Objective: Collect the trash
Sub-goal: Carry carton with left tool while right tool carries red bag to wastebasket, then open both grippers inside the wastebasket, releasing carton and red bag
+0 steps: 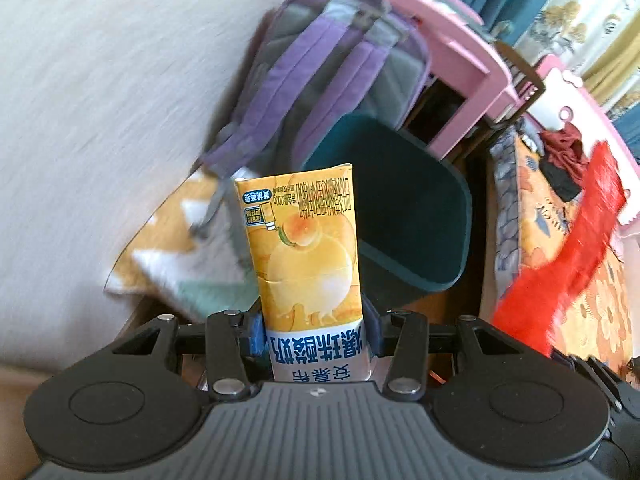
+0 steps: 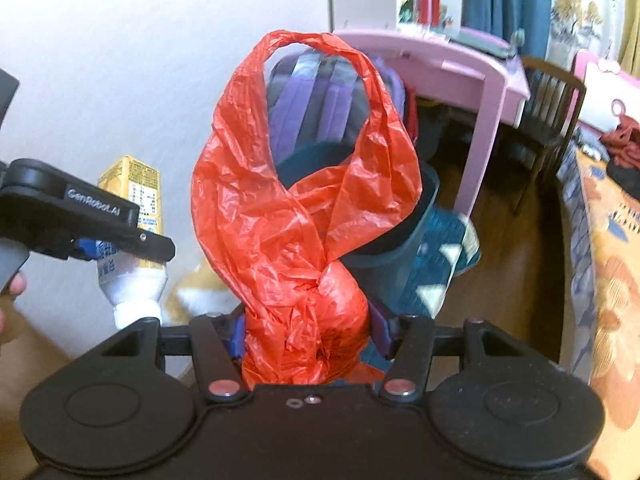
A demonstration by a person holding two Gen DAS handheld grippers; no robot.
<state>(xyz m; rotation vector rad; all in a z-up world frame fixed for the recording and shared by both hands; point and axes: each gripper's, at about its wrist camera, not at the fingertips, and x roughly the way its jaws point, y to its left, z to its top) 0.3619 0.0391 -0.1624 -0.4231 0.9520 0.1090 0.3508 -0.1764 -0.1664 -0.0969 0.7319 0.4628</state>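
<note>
Two grippers are in view, each clamped on one piece of trash. The left gripper [image 1: 314, 334] points forward and slightly up, its blue pads pressed against both sides of one yellow carton [image 1: 304, 248]. The carton stands out ahead of the fingers with its print upside down. From the right wrist camera the same gripper [image 2: 120, 240] shows at the left, level and side-on. Here the carton [image 2: 132, 216] sticks up above it and the white capped end hangs below. A bit of the person's hand [image 2: 14, 284] shows at the left edge, behind that gripper.

The right gripper [image 2: 306, 336] also points forward, clenched on one red bag [image 2: 304, 208]. The knotted bundle sits between the pads, and the bag's loop rises ahead of and above the fingers. In the left view the bag [image 1: 560, 256] is a blurred red streak off to the right.

Beyond both grippers stands one dark teal bin [image 1: 400, 204], just past the carton's tip, and directly behind the bag in the right view [image 2: 384, 240]. One purple backpack [image 1: 332, 76] leans behind the bin, against a pink desk [image 1: 452, 48]. One patterned cushion [image 1: 180, 248] lies ahead to the left of the carton. A bed [image 2: 608, 240] with an orange flowered cover runs along the right.
</note>
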